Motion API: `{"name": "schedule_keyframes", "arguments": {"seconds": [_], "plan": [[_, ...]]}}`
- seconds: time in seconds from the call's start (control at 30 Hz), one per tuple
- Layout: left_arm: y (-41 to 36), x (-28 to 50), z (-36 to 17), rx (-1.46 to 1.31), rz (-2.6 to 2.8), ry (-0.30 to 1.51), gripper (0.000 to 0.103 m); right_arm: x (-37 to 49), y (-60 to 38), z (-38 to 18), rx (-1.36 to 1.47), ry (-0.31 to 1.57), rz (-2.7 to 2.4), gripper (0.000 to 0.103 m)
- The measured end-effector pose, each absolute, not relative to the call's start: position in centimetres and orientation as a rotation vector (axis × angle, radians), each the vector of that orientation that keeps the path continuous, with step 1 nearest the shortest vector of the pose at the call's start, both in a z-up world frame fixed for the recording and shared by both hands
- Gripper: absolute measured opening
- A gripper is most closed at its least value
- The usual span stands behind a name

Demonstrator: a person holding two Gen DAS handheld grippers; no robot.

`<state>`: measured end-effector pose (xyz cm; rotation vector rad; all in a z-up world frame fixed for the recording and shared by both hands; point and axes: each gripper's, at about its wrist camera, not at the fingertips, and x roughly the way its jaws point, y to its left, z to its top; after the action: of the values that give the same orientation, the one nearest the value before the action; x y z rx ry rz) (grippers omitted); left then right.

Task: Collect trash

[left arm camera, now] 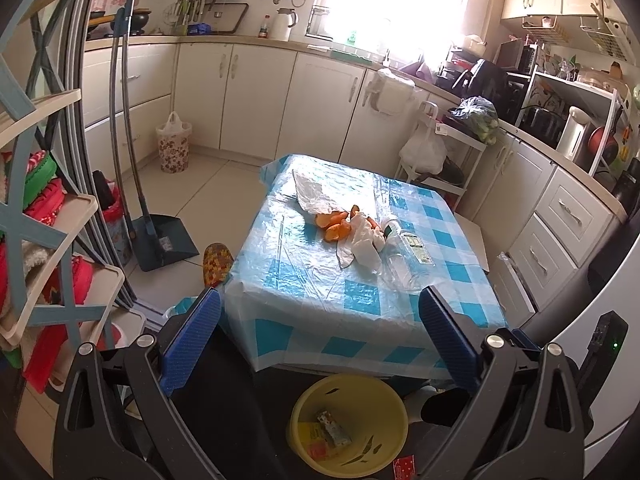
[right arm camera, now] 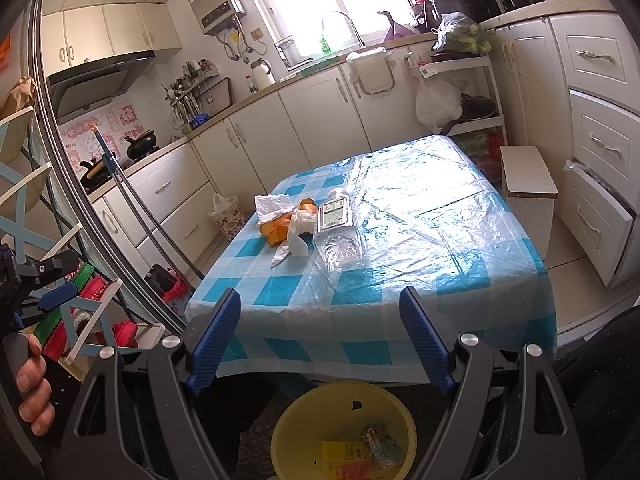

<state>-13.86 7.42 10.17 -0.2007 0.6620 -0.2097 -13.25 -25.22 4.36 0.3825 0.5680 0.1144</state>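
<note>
So both my claws, left [left arm camera: 320, 336] and right [right arm camera: 320, 336], gape empty above the bucket [right arm camera: 288, 420]; next, reach ahead for the bottle [right arm camera: 338, 232].

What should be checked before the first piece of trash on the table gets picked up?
1. Left claw open and empty: ok.
2. Right claw open and empty: ok.
3. Yellow bin below the table's near edge, open on top: ok; some wrappers already inside.
4. Plastic bottle lying on its side within the trash pile: ok.
5. Orange peels free to grab: not ok, white tissues partly cover them.
6. Bottle cap on: cannot tell.
</note>
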Motion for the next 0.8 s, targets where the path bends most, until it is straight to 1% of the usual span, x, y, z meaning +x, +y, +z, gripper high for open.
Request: {"name": "schedule_keyframes", "arguments": {"seconds": [0.23, 0.3, 0.47, 0.8], "plan": [[7.6, -12.5, 8.3, -0.196, -0.202, 0.686, 0.096, -12.9, -25.0, 4.6, 0.393, 0.568, 0.139, 0.08], [7.4, -11.8, 7.5, -0.196, -0.207, 0.709, 0.096, -12.6, -24.8, 4.7, 0.391, 0.572, 0.149, 0.081], [6.8, -9.8, 5.4, -0.198, -0.232, 0.778, 0.096, -11.0, -24.3, 5.1, 0.361, 0.604, 0.175, 0.081], [7.8, -4.6, 2.3, -0.305, -0.273, 0.867, 0.096, -5.9, -21.8, 6.5, 0.158, 0.632, 0.259, 0.081]]}}
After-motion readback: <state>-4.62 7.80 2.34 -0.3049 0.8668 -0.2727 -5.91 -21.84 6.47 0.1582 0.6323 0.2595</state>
